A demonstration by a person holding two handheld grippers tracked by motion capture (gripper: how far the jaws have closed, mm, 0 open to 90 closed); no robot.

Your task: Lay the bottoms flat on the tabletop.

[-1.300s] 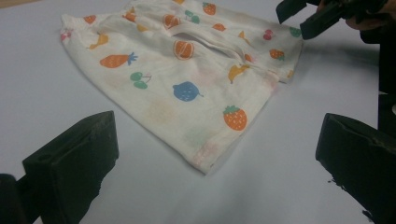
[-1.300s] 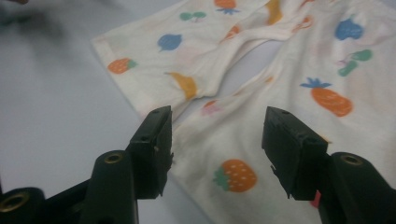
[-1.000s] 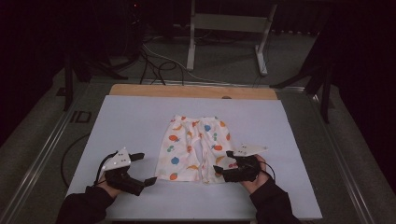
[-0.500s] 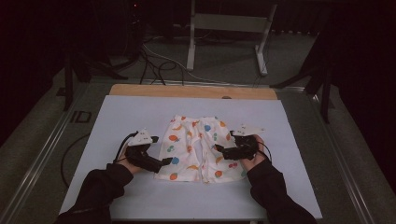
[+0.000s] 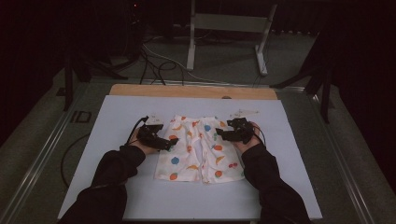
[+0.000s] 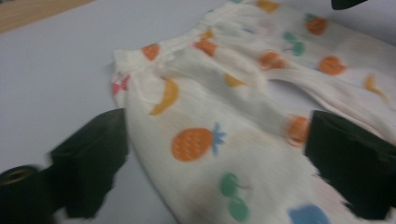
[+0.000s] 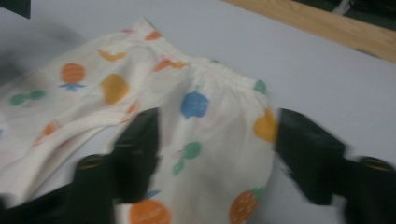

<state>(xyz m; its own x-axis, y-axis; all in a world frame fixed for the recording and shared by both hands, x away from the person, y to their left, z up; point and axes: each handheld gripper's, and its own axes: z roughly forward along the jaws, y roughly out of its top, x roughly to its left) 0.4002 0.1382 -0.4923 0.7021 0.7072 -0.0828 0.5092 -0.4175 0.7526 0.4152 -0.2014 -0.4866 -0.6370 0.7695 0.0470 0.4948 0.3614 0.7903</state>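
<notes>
White shorts printed with coloured fruit lie flat on the pale mat, waistband at the far end. My left gripper lies at their left edge, halfway up the leg. In the left gripper view its jaws stand open astride the fabric; they have just been closing a little. My right gripper rests on the shorts' right side below the waistband. Its jaws have just been closing but are still open, one on the cloth, the other at its edge.
A wooden strip runs along the mat's far edge. Beyond the table stand a metal frame's legs and loose cables on the floor. The mat reaches past the shorts on both sides.
Both hands have moved away from the table's front edge, along the sides of the shorts toward the waistband, and drawn in over the cloth. The shorts have not moved.
</notes>
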